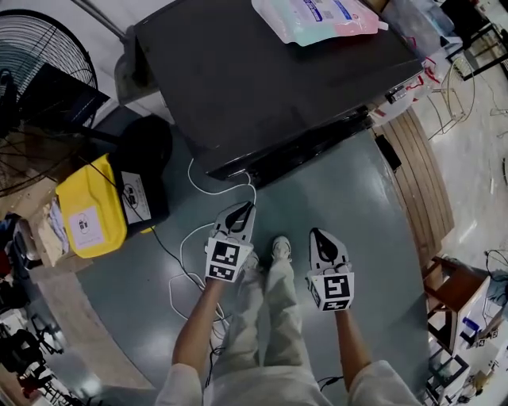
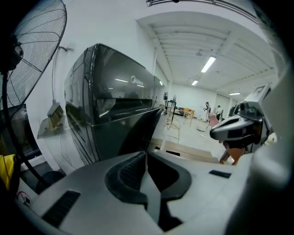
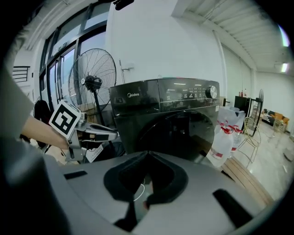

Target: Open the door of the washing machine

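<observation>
Left gripper: we found its jaws pressed together with nothing between them. It was held low and aimed at the left part of the machine's front.
Right gripper: its tips met and we saw nothing pinched. It sat just beside the left gripper, aimed the same way.
Washing machine: we recorded a dark front-loader directly ahead of both grippers, apart from them.
Door: round and dark, set in the machine's front face. We judged it closed; neither gripper touched it.
Pouch: pink and pale blue, it lay on the machine's top.
White cable: it trailed over the grey floor below the left gripper.
Yellow container: it stood left of the machine, near a standing fan.
Bottles: clear, red-capped, they stood at the machine's right.
</observation>
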Motion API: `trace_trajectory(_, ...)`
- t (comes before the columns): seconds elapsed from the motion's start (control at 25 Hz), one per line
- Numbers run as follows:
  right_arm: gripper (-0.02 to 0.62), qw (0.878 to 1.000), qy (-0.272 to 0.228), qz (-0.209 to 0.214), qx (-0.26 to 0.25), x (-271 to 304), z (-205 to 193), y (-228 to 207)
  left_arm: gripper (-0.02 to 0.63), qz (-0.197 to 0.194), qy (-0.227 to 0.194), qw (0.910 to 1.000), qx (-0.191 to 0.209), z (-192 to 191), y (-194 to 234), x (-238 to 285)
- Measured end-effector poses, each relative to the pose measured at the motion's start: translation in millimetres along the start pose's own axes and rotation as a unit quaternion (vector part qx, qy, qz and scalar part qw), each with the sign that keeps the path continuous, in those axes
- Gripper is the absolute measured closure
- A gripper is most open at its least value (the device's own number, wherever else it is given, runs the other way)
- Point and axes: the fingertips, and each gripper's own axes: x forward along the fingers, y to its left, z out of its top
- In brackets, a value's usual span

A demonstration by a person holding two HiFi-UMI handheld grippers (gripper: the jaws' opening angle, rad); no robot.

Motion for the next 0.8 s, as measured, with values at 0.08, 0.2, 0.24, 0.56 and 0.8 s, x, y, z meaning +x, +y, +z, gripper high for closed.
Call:
trace_trajectory(0.08, 0.596, 1.0, 0.003, 0.0, 0.003, 5.7, -11.3, -1.7, 0.597, -0.006, -0.005, 1.0, 0.0, -6.5, 2.1, 12.6)
trace_trajectory(0.2, 0.595, 1.0, 0.01, 0.002, 0.004, 13.5, -27.1, -4.1, 0.595, -0.019, -0.009, 0.9998, 0.006, -15.5, 0.9, 30.3)
trace_trajectory(0.24, 0.595, 1.0, 0.012, 0.003, 0.004, 15.8, -31.5, -5.6, 0.595, -0.024, -0.008, 0.9996, 0.013, -18.9, -0.3, 36.7)
trace_trajectory(0.56, 0.596, 1.0, 0.019, 0.005, 0.005, 29.5, -55.5, -13.6, 0.472, -0.048, 0.003, 0.9972, 0.057, -36.9, -3.7, 81.2)
trace_trajectory(0.8, 0.596, 1.0, 0.015, 0.006, 0.017, 38.2, -66.4, -12.1, 0.465, -0.044, 0.004, 0.9966, 0.07, -41.5, 4.1, 101.8)
